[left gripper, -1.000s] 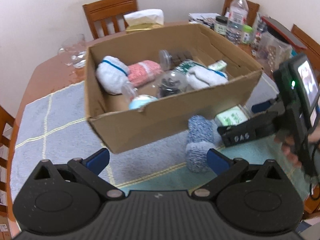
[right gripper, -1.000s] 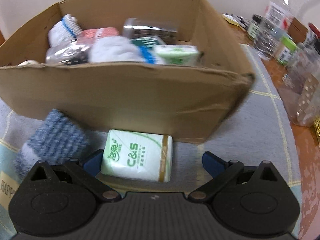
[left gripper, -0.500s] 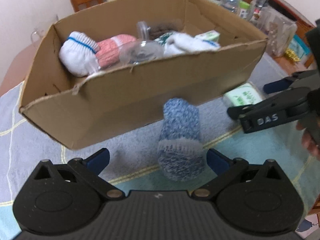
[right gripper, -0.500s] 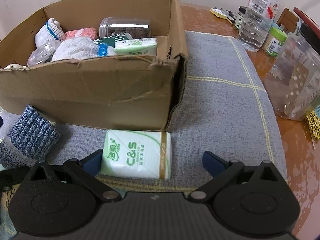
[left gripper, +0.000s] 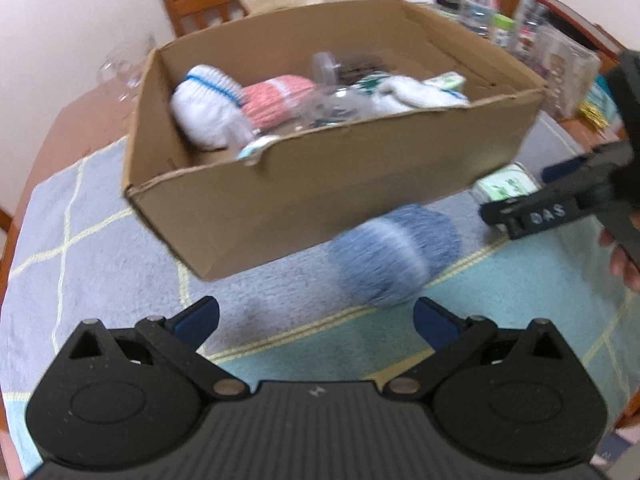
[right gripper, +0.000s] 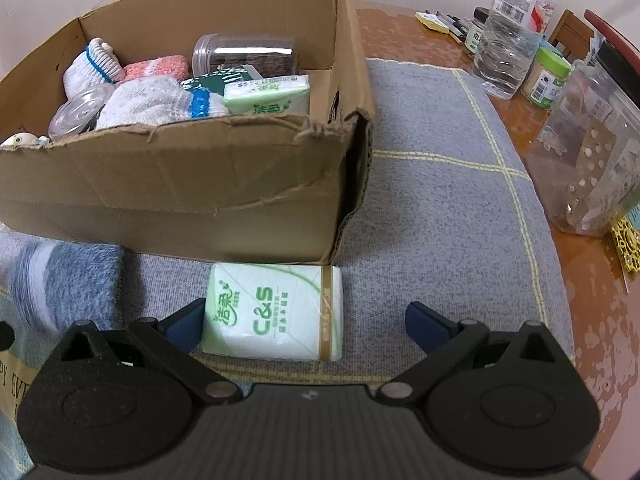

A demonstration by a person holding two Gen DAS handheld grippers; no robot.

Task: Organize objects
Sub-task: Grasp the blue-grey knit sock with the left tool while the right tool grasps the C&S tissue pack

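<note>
My left gripper is hovering w/ jaws spread wide, gripping nothing. My right gripper is also gaping wide, nothing clamped, fingers angling down twd the table. In the left view it's reaching in from the right side, w/ my hand wrapping its handle.

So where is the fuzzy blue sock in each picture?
Left wrist view: the blue sock lies right of centre on the mat, just before the cardboard box.
Right wrist view: the blue sock is at the lower left edge, left of the tissue pack.
Shared landmark: the cardboard box.
</note>
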